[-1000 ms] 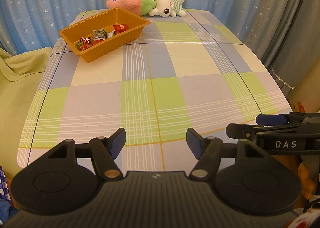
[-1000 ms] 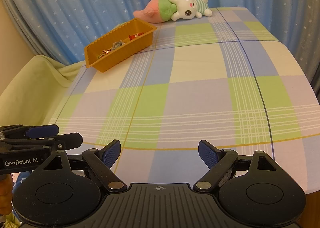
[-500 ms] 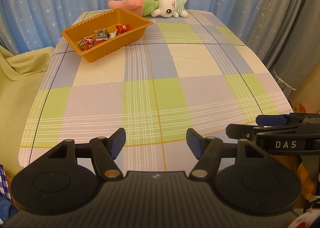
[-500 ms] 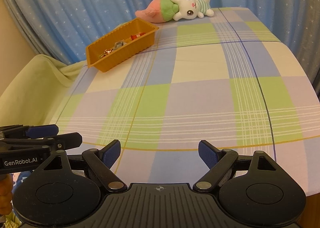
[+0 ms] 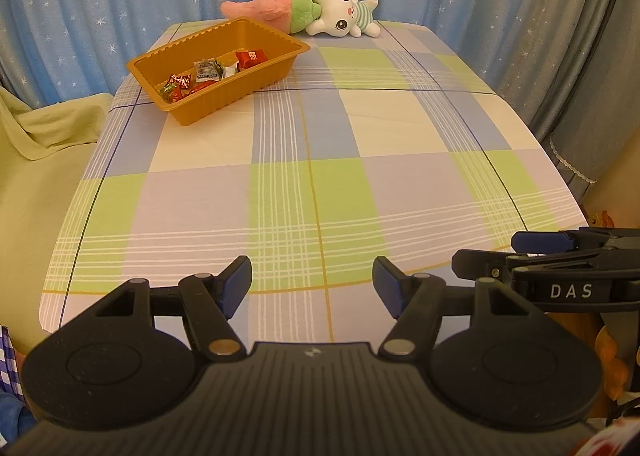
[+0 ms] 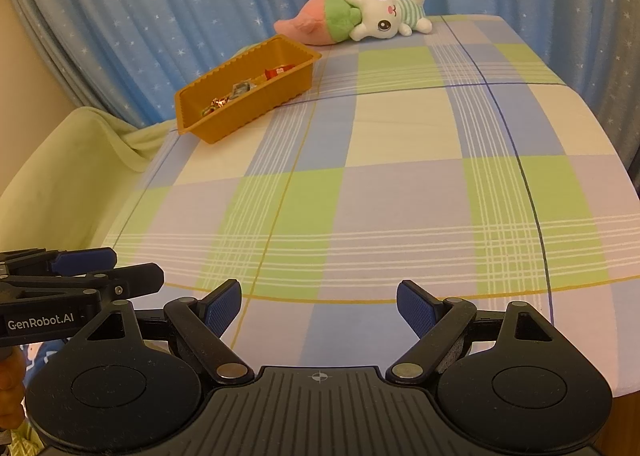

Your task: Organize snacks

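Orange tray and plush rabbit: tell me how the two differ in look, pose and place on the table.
The orange tray is a stiff open box with scalloped walls, standing upright and holding wrapped snacks; the plush rabbit is soft, lies on its side and holds nothing. The tray is one colour; the rabbit is white, green and pink. The tray sits nearer, towards the left edge; the rabbit lies at the far edge. Both rest on the checked tablecloth, untouched.
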The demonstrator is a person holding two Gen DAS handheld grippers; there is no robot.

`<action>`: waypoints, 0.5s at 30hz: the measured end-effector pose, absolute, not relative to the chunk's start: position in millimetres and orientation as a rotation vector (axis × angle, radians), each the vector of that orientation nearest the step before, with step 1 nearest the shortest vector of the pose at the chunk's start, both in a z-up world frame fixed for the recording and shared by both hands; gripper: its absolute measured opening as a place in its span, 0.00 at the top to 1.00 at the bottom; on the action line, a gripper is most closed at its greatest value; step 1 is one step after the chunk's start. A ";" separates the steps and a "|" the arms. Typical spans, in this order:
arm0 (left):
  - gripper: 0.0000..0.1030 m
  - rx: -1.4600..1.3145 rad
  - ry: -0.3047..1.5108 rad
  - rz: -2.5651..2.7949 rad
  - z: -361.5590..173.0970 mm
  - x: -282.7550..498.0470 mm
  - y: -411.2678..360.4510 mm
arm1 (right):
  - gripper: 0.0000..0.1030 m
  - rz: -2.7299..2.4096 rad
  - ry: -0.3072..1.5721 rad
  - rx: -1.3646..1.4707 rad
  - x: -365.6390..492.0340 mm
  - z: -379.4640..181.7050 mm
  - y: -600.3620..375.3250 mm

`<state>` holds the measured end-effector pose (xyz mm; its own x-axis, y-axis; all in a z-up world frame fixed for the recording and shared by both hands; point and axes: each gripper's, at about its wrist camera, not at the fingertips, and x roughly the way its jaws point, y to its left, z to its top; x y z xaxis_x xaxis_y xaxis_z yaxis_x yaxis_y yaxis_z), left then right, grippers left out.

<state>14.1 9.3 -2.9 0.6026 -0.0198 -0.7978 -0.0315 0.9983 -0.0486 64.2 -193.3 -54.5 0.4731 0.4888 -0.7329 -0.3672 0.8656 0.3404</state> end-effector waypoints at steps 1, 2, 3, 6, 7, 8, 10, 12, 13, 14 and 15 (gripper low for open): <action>0.37 -0.060 0.924 0.008 -2.7 14.2 9.1 | 0.18 0.526 0.942 0.143 64.1 -54.5 -193.3; 0.37 -0.061 0.925 0.009 -2.7 14.4 9.3 | 0.18 0.527 0.942 0.143 64.4 -54.7 -193.5; 0.37 -0.059 0.924 0.008 -2.7 13.9 9.0 | 0.18 0.527 0.942 0.143 64.6 -54.9 -193.7; 0.37 -0.060 0.924 0.008 -2.7 14.0 9.3 | 0.18 0.527 0.943 0.143 64.4 -54.7 -193.4; 0.37 -0.060 0.924 0.009 -2.7 13.9 8.5 | 0.18 0.529 0.943 0.142 64.5 -54.8 -194.0; 0.37 -0.061 0.923 0.011 -2.5 13.7 8.2 | 0.18 0.531 0.942 0.142 64.5 -54.6 -194.4; 0.37 -0.061 0.921 0.015 -2.1 12.6 7.5 | 0.18 0.533 0.941 0.140 64.4 -54.4 -195.2; 0.37 -0.062 0.919 0.020 -1.8 11.3 6.1 | 0.18 0.537 0.940 0.138 64.1 -54.3 -195.5; 0.37 -0.063 0.919 0.021 -1.6 11.0 6.4 | 0.18 0.538 0.939 0.138 63.9 -54.2 -195.5; 0.37 -0.064 0.918 0.023 -1.4 10.7 6.3 | 0.18 0.539 0.938 0.137 63.6 -54.0 -195.9; 0.37 -0.065 0.918 0.026 -1.5 9.9 5.0 | 0.18 0.541 0.937 0.137 63.3 -54.2 -196.6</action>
<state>9.9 5.0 -1.5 0.6075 -0.0055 -0.7943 -0.0497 0.9978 -0.0449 63.3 -196.6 -54.2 0.4707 0.4976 -0.7285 -0.3817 0.8594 0.3404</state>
